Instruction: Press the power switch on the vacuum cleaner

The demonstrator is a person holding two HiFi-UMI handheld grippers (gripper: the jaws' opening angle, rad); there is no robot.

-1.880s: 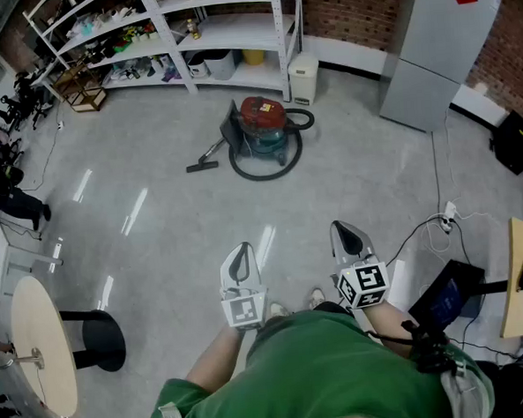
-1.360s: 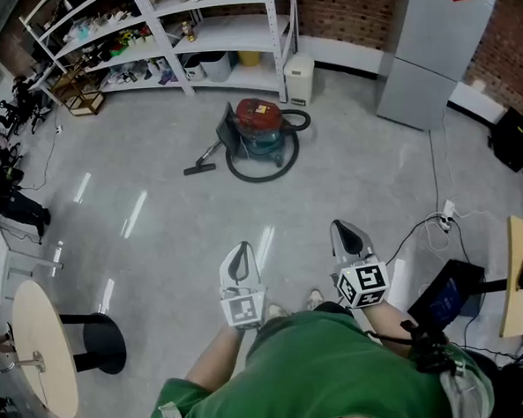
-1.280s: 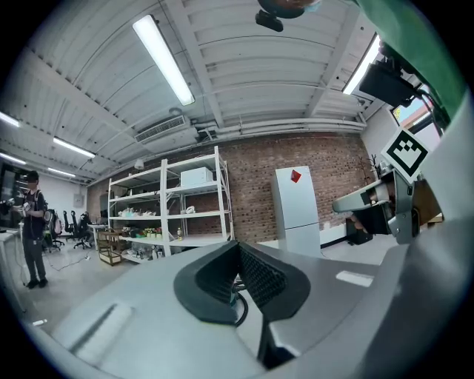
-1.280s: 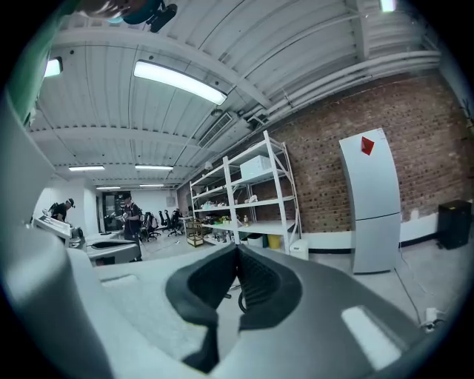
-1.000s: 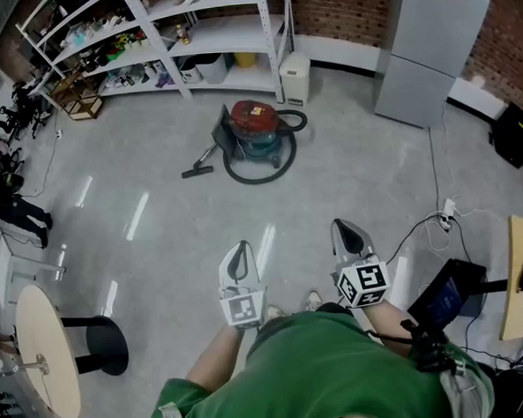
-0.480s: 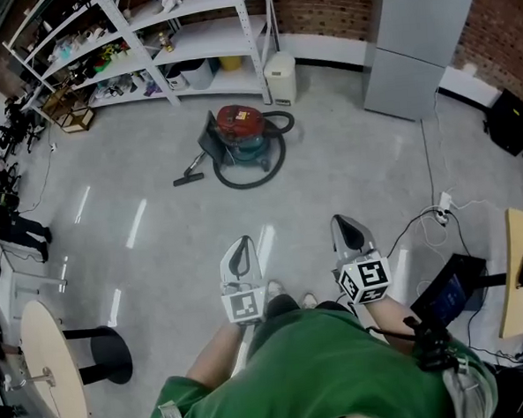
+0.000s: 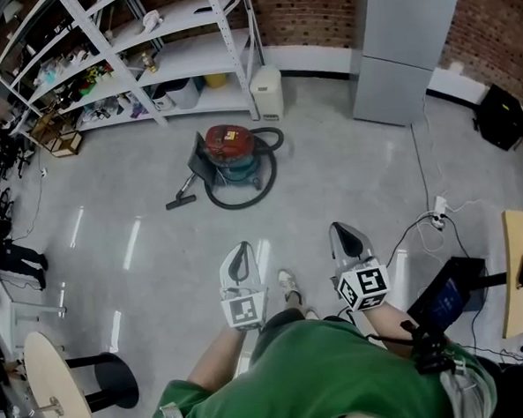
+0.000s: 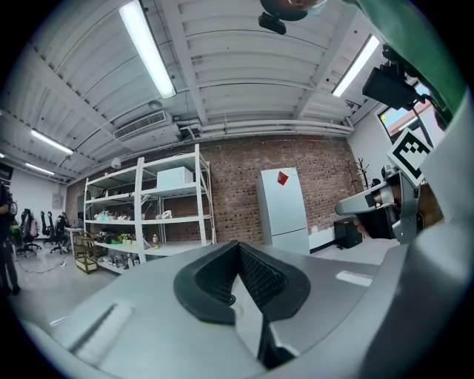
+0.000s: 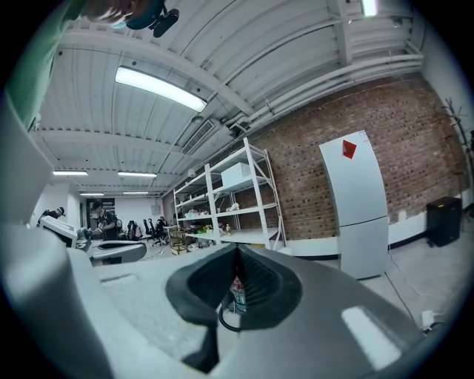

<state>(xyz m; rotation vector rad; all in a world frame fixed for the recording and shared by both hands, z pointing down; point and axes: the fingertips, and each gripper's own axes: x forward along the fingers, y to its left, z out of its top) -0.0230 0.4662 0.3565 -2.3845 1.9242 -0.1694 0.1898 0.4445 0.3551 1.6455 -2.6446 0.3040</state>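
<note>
Grey floor (image 7: pixel 348 181) ahead: the vacuum cleaner (image 7: pixel 230 153) sits well apart, almost straight beyond your left gripper (image 7: pixel 240 249). Your right gripper (image 7: pixel 341 231) is farther. Both jaws together, empty.

I can't read a single word, brand or number from here. The grey fridge (image 9: pixel 355 215) carries a red diamond sticker (image 9: pixel 348 149) with no legible print. The left cube (image 7: pixel 243 310) and right cube (image 7: pixel 363 287) show only black-and-white square markers.
</note>
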